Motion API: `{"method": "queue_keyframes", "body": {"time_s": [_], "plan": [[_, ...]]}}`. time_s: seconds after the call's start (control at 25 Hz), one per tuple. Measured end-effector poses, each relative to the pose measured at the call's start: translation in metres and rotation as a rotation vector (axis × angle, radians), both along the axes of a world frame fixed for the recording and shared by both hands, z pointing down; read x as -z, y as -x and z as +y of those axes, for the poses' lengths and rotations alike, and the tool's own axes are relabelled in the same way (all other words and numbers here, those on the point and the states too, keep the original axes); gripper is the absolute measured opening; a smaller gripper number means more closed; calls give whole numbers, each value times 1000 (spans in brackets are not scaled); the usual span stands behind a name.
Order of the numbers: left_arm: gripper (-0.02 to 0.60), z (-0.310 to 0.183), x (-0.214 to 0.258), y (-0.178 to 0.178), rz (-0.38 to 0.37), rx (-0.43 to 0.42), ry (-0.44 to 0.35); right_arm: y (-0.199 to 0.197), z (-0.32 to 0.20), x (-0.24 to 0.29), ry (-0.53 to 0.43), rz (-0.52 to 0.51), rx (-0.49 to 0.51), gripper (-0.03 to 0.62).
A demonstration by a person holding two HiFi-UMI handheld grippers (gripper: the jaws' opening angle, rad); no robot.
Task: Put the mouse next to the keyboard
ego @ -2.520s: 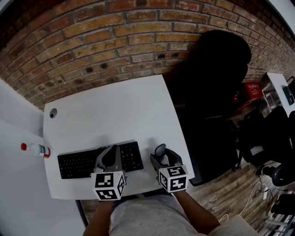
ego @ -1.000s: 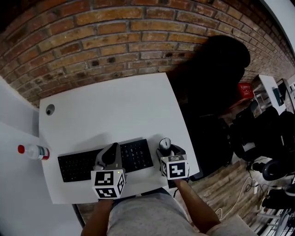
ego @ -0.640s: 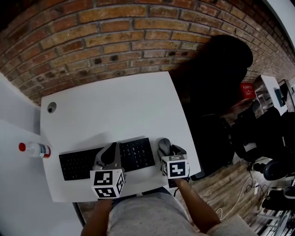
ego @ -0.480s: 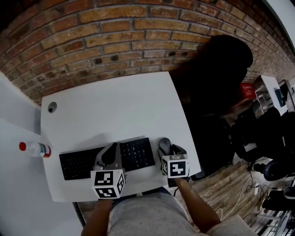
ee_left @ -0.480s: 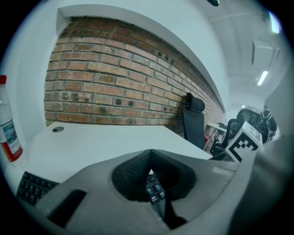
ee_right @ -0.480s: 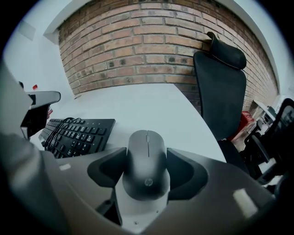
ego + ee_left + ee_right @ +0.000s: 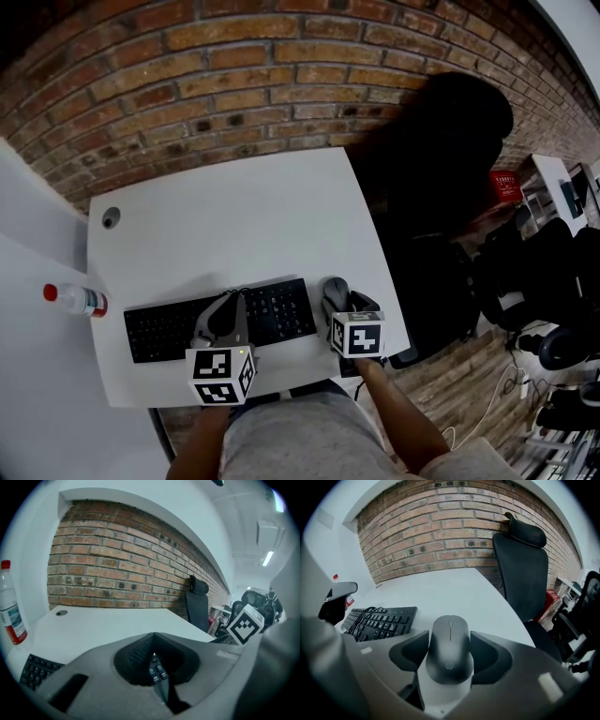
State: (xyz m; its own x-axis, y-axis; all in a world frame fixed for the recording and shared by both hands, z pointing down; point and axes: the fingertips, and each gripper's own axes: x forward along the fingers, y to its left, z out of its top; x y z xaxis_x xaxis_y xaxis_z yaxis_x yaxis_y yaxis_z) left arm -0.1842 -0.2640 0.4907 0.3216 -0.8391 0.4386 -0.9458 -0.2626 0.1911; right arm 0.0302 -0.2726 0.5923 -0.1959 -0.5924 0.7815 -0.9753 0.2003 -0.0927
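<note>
Toward the lower right of the head view, on the white table point(image 7: 225, 225), the grey mouse point(image 7: 333, 291) lies just beside the right end of the black keyboard point(image 7: 159, 330), with a thin strip of bare tabletop between them. Seen from the right gripper view, the right gripper point(image 7: 449, 638) has its two dark jaws closed against the sides of the mouse, one on each flank, and no gap shows between either pad and the shell. The front of the mouse points toward the top of the frame, at the brick wall point(image 7: 281, 66).

Left of it in the head view, the left gripper point(image 7: 225, 302) hangs over the middle of the keyboard. Its jaws are together with nothing between them; in the left gripper view a few keys show through the dark hollow behind the joined tips.

At the left edge of the head view, a clear bottle point(image 7: 77, 299) with a red cap is on a second white surface beside the table. A black office chair point(image 7: 522, 569) stands at the right side of the table.
</note>
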Motion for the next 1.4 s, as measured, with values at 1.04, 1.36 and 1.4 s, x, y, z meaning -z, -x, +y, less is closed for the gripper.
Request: {"method": "queue_keyframes", "body": {"time_s": [1.04, 1.36, 1.4], "plan": [[-6, 3, 56, 31, -14, 91, -121, 80, -23, 165, -452, -180, 272, 141], [-6, 7, 72, 35, -18, 122, -158, 107, -13, 207, -554, -225, 380, 115], [-6, 8, 73, 35, -17, 126, -159, 110, -12, 209, -561, -227, 389, 110]]}}
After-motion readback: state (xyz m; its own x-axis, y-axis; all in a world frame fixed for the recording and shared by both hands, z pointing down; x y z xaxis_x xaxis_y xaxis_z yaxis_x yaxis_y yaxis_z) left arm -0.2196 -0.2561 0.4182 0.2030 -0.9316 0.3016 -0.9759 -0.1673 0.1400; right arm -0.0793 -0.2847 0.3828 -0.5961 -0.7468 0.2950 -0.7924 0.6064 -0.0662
